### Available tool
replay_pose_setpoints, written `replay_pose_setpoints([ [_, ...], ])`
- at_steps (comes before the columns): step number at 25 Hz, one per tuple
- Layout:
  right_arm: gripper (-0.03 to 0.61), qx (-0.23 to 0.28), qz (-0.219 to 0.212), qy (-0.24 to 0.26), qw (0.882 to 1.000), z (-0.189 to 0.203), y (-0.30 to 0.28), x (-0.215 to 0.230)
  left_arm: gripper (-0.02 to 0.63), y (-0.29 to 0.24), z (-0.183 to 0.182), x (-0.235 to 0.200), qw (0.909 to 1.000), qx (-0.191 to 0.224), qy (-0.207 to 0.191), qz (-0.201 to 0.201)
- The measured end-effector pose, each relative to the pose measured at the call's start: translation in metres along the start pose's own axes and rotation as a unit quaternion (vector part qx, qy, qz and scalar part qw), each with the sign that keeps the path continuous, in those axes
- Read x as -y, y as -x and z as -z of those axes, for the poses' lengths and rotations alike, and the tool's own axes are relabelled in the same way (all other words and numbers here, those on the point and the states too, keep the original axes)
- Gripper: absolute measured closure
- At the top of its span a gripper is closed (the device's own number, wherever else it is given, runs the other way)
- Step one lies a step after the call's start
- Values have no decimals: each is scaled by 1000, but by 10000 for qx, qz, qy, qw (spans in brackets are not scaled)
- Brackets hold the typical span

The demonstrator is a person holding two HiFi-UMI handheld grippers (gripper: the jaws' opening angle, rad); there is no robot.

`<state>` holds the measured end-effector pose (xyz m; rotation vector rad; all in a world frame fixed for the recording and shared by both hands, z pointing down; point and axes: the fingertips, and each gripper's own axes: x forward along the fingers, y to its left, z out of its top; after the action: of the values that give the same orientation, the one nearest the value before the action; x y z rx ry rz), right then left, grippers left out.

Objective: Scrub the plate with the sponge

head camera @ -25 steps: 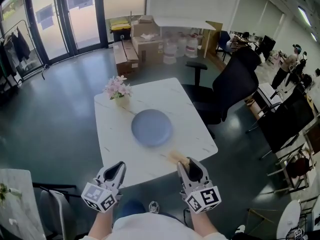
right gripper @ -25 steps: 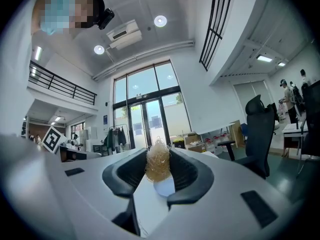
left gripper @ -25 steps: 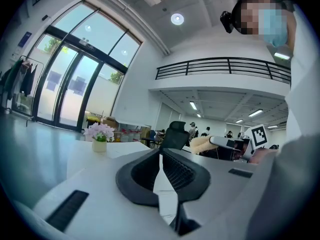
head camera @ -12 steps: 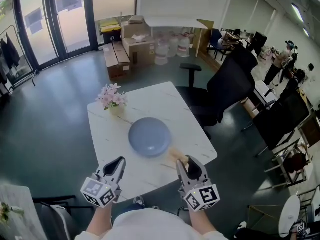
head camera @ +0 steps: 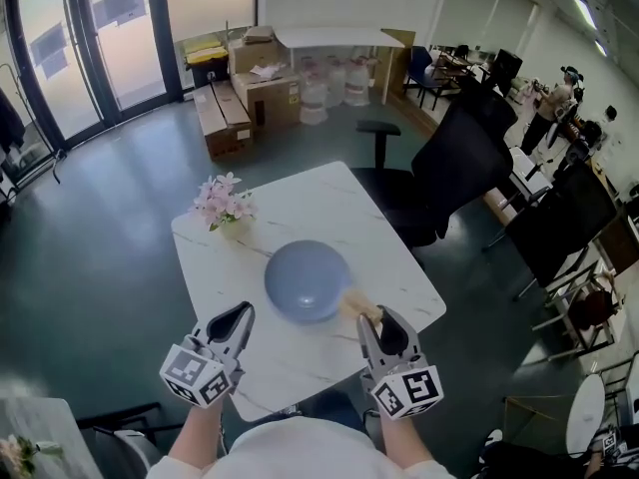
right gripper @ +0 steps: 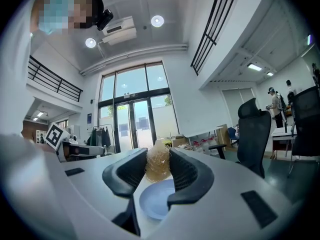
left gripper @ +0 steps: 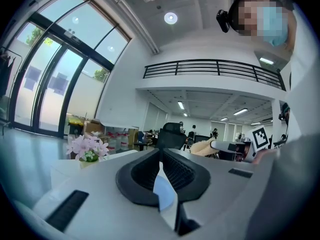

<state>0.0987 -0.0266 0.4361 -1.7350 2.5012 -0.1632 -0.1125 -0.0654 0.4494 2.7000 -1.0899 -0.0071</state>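
Note:
A round blue plate [head camera: 308,280] lies in the middle of the white marble table [head camera: 300,203]. My right gripper [head camera: 375,319] hangs over the table's near edge, just right of and short of the plate, shut on a tan fibrous sponge [head camera: 356,304]. In the right gripper view the sponge [right gripper: 159,165] is pinched between the black pads, with the plate [right gripper: 157,200] below and ahead. My left gripper [head camera: 238,321] hovers near the table's front left, jaws shut and empty [left gripper: 161,165]. From the left gripper view the sponge [left gripper: 204,146] shows off to the right.
A small pot of pink flowers [head camera: 223,202] stands at the table's far left. A black office chair [head camera: 454,168] sits close to the table's right side. Cardboard boxes [head camera: 250,83] and glass doors lie beyond. People stand at the far right.
Both grippers have moved forward from the table's near edge to over its front part, toward the plate. The sponge stays held in the right gripper.

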Motion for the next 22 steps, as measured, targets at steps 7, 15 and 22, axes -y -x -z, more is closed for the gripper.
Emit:
replay_pose_setpoints([
  [7,431,-145,-18,-36,9999,8,-26,4,568,-18,9,-24,9998,-131,138,-20],
  [15,431,-248,-316,-67,9992,13,-65,23,568,-51,13,-37,9994,-194,230,-157],
  [22,431,-385,-581,-126,9975,17,-103,44,568,-88,18,-47,9990,-311,264,-203],
])
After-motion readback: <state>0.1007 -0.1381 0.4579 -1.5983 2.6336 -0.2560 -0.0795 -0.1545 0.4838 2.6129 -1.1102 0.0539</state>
